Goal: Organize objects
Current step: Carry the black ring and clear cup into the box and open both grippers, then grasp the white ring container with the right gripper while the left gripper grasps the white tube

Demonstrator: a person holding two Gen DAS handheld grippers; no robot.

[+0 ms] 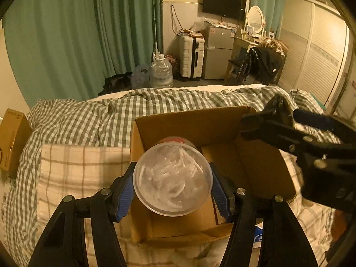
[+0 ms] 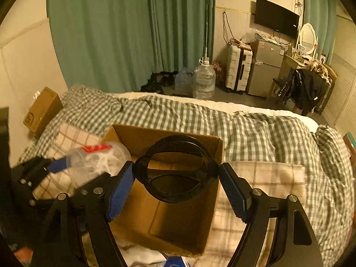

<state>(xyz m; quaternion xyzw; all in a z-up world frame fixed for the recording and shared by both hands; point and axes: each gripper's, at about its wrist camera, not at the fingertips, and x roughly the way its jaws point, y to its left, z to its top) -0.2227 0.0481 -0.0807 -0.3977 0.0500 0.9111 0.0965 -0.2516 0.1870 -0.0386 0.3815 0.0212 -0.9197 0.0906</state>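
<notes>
My left gripper [image 1: 173,183] is shut on a clear plastic jar [image 1: 173,179] of white sticks with a red lid end, held over the open cardboard box [image 1: 262,166]. My right gripper [image 2: 176,178] is shut on a black round container [image 2: 176,169], held over the same box [image 2: 178,222]. In the right wrist view the jar [image 2: 98,160] and the left gripper [image 2: 56,165] show at the left. In the left wrist view the right gripper [image 1: 267,120] comes in from the right, above the box's far right corner.
The box lies on a plaid cloth [image 1: 73,169] on a bed with a green checked duvet [image 1: 93,115]. A smaller cardboard box [image 1: 11,138] sits at the bed's left edge. Water jugs [image 1: 161,71], a suitcase and a fridge stand beyond the bed.
</notes>
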